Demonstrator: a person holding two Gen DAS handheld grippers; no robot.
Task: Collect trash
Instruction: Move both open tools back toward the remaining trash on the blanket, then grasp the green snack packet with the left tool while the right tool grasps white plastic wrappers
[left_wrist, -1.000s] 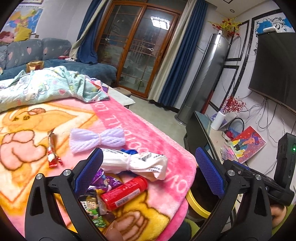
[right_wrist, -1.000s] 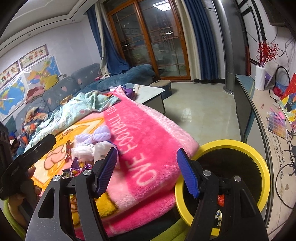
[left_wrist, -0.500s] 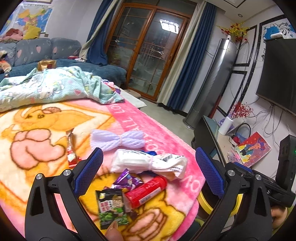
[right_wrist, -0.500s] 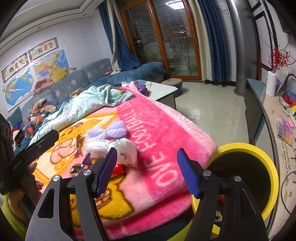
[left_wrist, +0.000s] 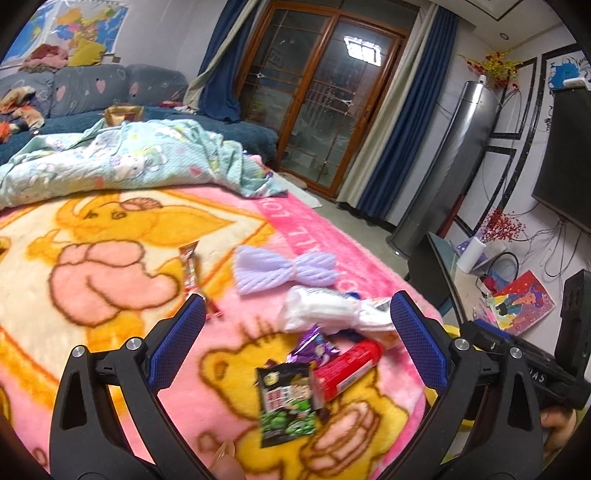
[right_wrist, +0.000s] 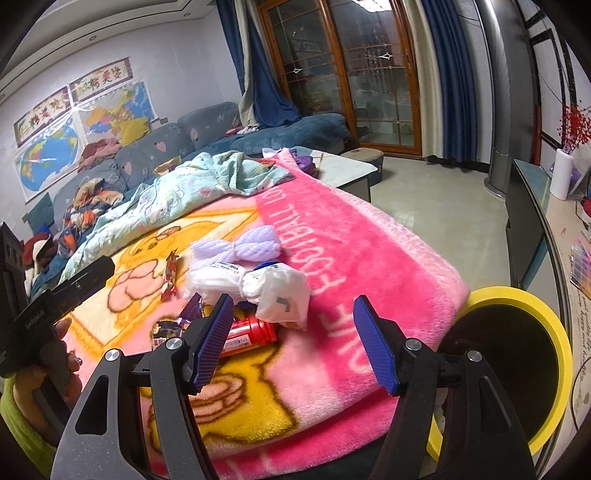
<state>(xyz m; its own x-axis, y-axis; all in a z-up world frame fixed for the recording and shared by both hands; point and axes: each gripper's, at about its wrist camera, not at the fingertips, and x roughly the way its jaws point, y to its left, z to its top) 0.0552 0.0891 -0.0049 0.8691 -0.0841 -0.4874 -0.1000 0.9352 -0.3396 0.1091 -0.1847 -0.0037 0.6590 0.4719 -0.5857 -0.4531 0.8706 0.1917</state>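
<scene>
Wrappers are lying clustered: a green-black packet (left_wrist: 286, 400) touching a red tube (left_wrist: 347, 369), a white bag (left_wrist: 328, 310) just beyond.

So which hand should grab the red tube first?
Probably the left. The red tube lies right between the open left gripper fingers, just ahead. The right gripper is open too, but the tube sits off behind its left finger; it is nearer the yellow bin.

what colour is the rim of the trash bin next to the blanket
Yellow, around a black inside; the trash bin shows best in the right wrist view.
</scene>
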